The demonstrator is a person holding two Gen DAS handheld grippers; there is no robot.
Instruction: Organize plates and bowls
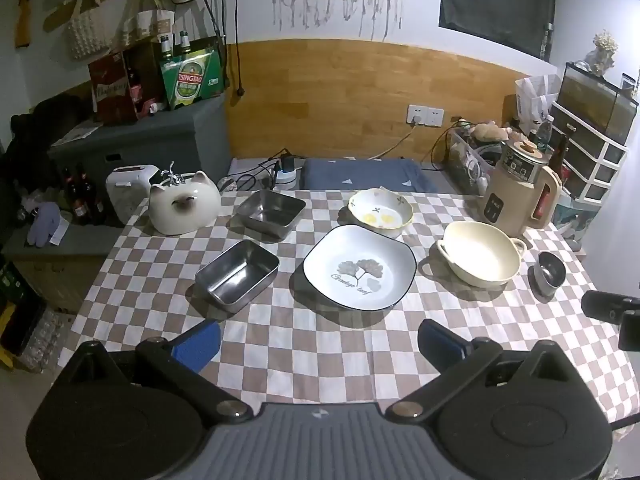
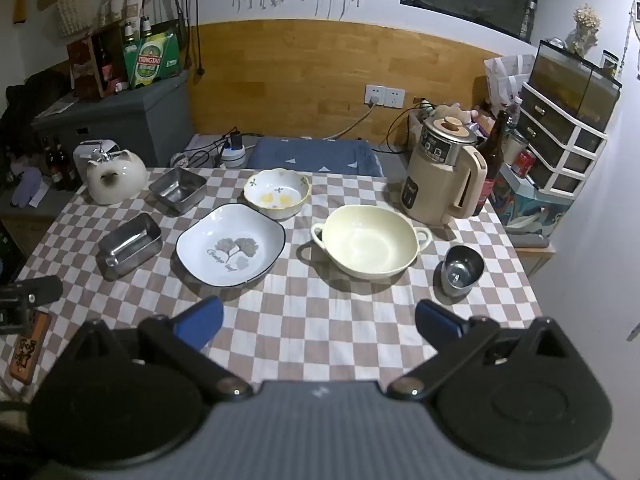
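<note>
On the checked tablecloth (image 1: 280,344) lie a white leaf-print plate (image 1: 359,267) (image 2: 230,245), a scalloped bowl with yellow spots (image 1: 380,211) (image 2: 277,193), a cream two-handled bowl (image 1: 481,254) (image 2: 370,241), two steel rectangular trays (image 1: 237,275) (image 1: 270,211) (image 2: 130,246) (image 2: 178,189) and a small steel cup (image 1: 550,273) (image 2: 462,270). My left gripper (image 1: 319,342) is open and empty, hovering in front of the plate. My right gripper (image 2: 319,320) is open and empty, in front of the cream bowl.
A white cat-shaped jar (image 1: 184,203) (image 2: 116,180) stands at the back left. A beige electric kettle (image 1: 520,192) (image 2: 448,172) and a brown bottle (image 2: 494,160) stand at the back right. Drawers (image 2: 560,136) stand beyond the table's right edge. A phone (image 2: 30,350) lies at the front left.
</note>
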